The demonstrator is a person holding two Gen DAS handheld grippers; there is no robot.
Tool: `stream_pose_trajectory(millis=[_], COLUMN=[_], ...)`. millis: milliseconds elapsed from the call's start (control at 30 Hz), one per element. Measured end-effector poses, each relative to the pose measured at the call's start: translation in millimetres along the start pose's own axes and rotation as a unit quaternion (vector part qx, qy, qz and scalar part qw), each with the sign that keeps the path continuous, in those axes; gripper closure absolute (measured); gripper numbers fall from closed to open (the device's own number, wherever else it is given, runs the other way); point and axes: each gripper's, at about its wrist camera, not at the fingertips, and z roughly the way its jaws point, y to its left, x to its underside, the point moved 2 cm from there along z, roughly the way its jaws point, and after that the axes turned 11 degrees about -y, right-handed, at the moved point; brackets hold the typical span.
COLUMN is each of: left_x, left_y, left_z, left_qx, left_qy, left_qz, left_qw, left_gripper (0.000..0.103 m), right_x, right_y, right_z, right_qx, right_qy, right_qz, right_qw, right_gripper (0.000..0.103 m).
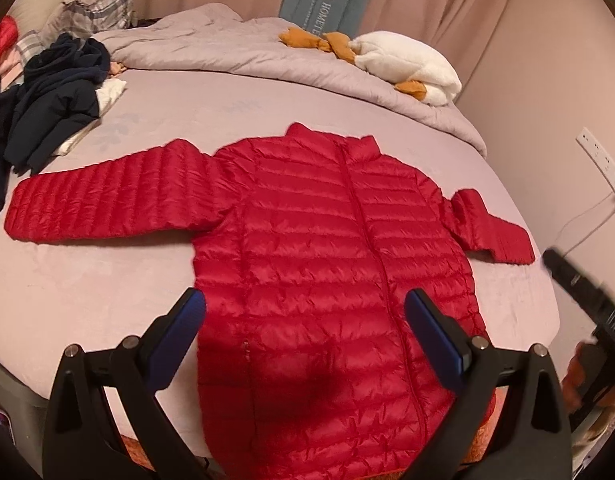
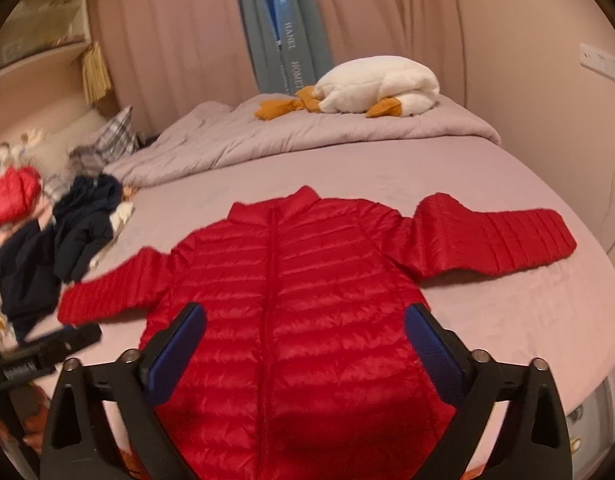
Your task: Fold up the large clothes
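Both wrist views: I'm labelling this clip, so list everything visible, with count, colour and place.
puffer jacket: one, red, flat on the bed, zipped, sleeves spread.
bed sheet: one, pale pink, under the jacket.
duvet: one, grey, bunched at the far end.
goose plush: one, white and orange, on the duvet.
dark clothes pile: navy, far left of the bed.
plaid pillow: one, grey-white, far left corner.
curtains: pink, behind the bed.
wall socket strip: one, white, right wall.
left gripper: one, black with blue pads, open over the hem.
right gripper: same, open.
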Motion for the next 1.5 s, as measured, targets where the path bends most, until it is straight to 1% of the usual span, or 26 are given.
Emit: stream_pose_trajectory(millis=[67,133,167,200,267,333,367,433,467,533,567,633,700,767,833,900,1000,1033,1100,1167,1233,1267,1367,1400,1433,1500], left_x=[5,15,19,22,30,38,42,50,53,60,63,70,75,78,80,83,84,85,85,85,83,82,74,71,69,64], left_y=[-5,-10,-11,-13,-16,-19,-21,-24,-26,-27,-27,-27,-26,-26,-25,-25,-25,-25,-25,-25,-26,-26,-23,-22,-22,-19], left_z=[8,19,25,29,38,48,50,58,61,69,72,76,79,81,83,86,89,92,94,94,94,93,90,89,89,86], left_qx=[0.012,0.019,0.022,0.023,0.026,0.035,0.041,0.051,0.050,0.040,0.032,0.020,0.020,0.021,0.012,0.010,0.017,0.014,0.007,0.007,0.009,0.010,0.008,0.002,-0.004,-0.009], left_qy=[0.010,0.030,0.038,0.045,0.059,0.076,0.082,0.093,0.097,0.109,0.117,0.128,0.136,0.141,0.142,0.147,0.154,0.156,0.159,0.158,0.157,0.155,0.143,0.138,0.134,0.122], left_qz=[0.003,0.005,0.003,0.001,-0.006,-0.014,-0.018,-0.021,-0.021,-0.022,-0.020,-0.018,-0.015,-0.011,-0.007,-0.007,-0.008,-0.011,-0.012,-0.009,-0.007,-0.008,-0.011,-0.012,-0.012,-0.012], left_qw=[0.9999,0.9993,0.9990,0.9987,0.9979,0.9964,0.9957,0.9941,0.9938,0.9930,0.9925,0.9914,0.9903,0.9897,0.9897,0.9891,0.9878,0.9876,0.9872,0.9874,0.9875,0.9878,0.9896,0.9903,0.9909,0.9924], left_gripper=[0.003,0.003,0.003,0.003,0.003,0.003,0.003,0.003,0.003,0.004,0.004,0.004,0.004,0.004,0.004,0.004,0.004,0.004,0.004,0.004,0.004,0.004,0.003,0.003,0.003,0.003], right_x=[-9,-22,-26,-32,-40,-46,-47,-47,-46,-39,-33,-19,-5,10,24,35,38,39,45,50,49,48,44,41,32,19], right_y=[-24,-54,-67,-86,-122,-161,-177,-214,-229,-266,-280,-311,-333,-349,-366,-379,-391,-393,-395,-401,-401,-401,-397,-396,-391,-386], right_z=[-3,-8,-10,-12,-12,-11,-10,-2,1,16,23,38,53,67,83,95,111,120,129,134,137,137,136,134,131,127], right_qx=[-0.006,0.014,0.023,0.032,0.049,0.094,0.111,0.128,0.131,0.143,0.155,0.192,0.220,0.226,0.214,0.202,0.178,0.161,0.149,0.145,0.147,0.149,0.165,0.167,0.172,0.163], right_qy=[-0.010,-0.030,-0.039,-0.049,-0.059,-0.070,-0.069,-0.065,-0.063,-0.052,-0.048,-0.034,-0.020,-0.010,-0.002,0.000,-0.008,-0.008,-0.011,-0.021,-0.033,-0.037,-0.042,-0.045,-0.050,-0.069], right_qz=[0.046,0.092,0.110,0.135,0.183,0.221,0.235,0.276,0.294,0.341,0.358,0.390,0.405,0.430,0.465,0.493,0.514,0.528,0.550,0.557,0.559,0.558,0.540,0.533,0.518,0.501], right_qw=[0.999,0.995,0.993,0.989,0.980,0.968,0.963,0.950,0.945,0.928,0.920,0.900,0.887,0.874,0.859,0.846,0.839,0.834,0.822,0.817,0.815,0.815,0.824,0.828,0.836,0.847], right_gripper=[0.007,0.007,0.010,0.014,0.016,0.017,0.020,0.027,0.030,0.034,0.040,0.042,0.050,0.056,0.056,0.066,0.070,0.070,0.071,0.075,0.076,0.079,0.094,0.096,0.097,0.097])
